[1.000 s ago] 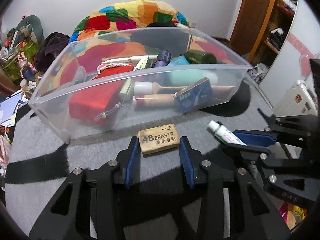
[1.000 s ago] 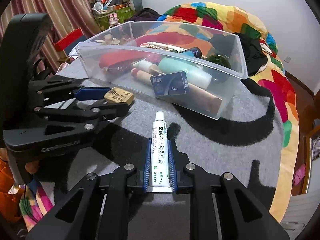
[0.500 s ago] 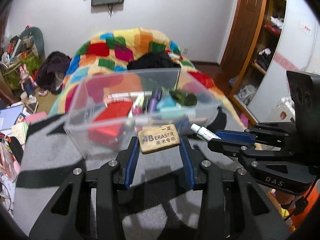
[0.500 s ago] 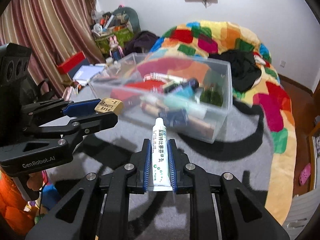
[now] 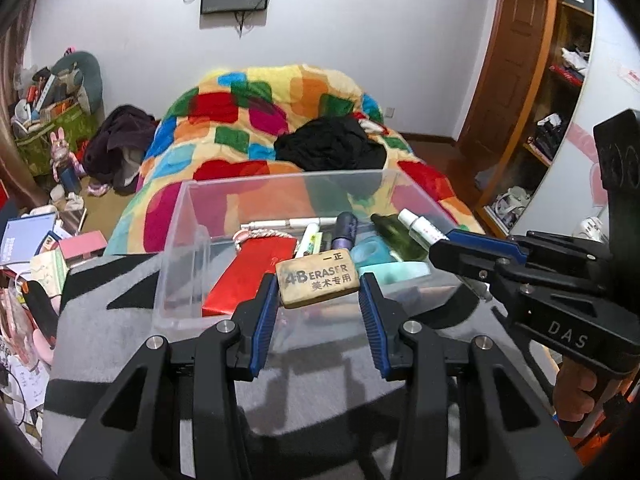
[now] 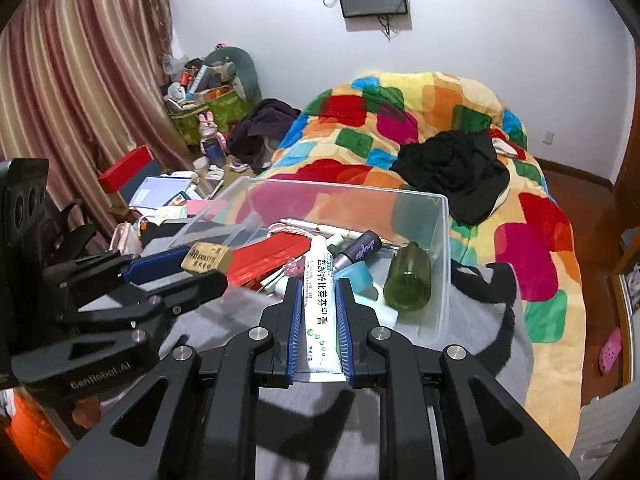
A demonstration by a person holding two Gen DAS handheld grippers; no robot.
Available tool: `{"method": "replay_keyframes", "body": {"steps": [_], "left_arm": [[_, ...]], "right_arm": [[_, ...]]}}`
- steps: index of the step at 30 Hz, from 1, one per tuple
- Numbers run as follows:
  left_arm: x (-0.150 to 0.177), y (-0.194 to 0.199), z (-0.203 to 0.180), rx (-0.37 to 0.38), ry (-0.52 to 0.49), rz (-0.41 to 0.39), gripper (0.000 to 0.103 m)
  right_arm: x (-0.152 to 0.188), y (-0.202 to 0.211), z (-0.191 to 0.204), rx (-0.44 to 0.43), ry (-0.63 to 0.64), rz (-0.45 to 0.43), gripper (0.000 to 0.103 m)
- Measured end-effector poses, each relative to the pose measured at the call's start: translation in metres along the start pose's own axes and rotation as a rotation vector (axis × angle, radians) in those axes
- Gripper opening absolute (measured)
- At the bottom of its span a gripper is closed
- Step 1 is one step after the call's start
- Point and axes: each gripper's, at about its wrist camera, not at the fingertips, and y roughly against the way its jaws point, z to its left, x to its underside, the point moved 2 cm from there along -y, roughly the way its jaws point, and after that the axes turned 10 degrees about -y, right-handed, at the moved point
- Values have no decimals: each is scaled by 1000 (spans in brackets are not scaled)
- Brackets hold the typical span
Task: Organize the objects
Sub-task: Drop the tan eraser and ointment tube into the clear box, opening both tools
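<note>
1. The left hand-held gripper (image 5: 319, 300) is clamped on a tan eraser (image 5: 317, 277), its blue pads pressing the eraser's short ends; the eraser is held in the air over the near wall of the bin.
2. The right hand-held gripper (image 6: 319, 312) is clamped on a white tube (image 6: 320, 300), which lies lengthwise between the pads with its cap pointing away, over the bin's near edge.
3. In the left view the right gripper stands to the right, its tube tip over the bin's right part; in the right view the left gripper stands to the left with the eraser (image 6: 207, 257) at the bin's left near corner.
4. A clear bin (image 5: 180, 248) rests on a grey and black cloth (image 5: 100, 320) just beyond both grippers.
5. Inside the bin lie a red box (image 5: 248, 276), a green bottle (image 6: 408, 280), a dark purple tube (image 6: 358, 250), a white pen (image 5: 288, 223) and a teal item (image 5: 372, 256).
6. Beyond the bin is a bed with a bright patchwork cover (image 5: 248, 120) and black clothing (image 5: 332, 148) on it.
</note>
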Motion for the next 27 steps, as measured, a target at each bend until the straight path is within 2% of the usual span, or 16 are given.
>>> {"method": "replay_keyframes", "body": {"steps": [6,11,18,27], "left_arm": [[0,-18,3,4,-2,31,41],[0,-21,6,20,3,39,41],[-1,-11,1,23,-22,21,47],[3,20,-3,17,-29,-47,55]], "right_arm": [[-7,-32,-7,21,-33,62,15],[-9,-44,-9,16,-43,91,15],[-9,-36,-6,-7,-34,101,18],[-4,-7,3,-35,-11,50,22]]}}
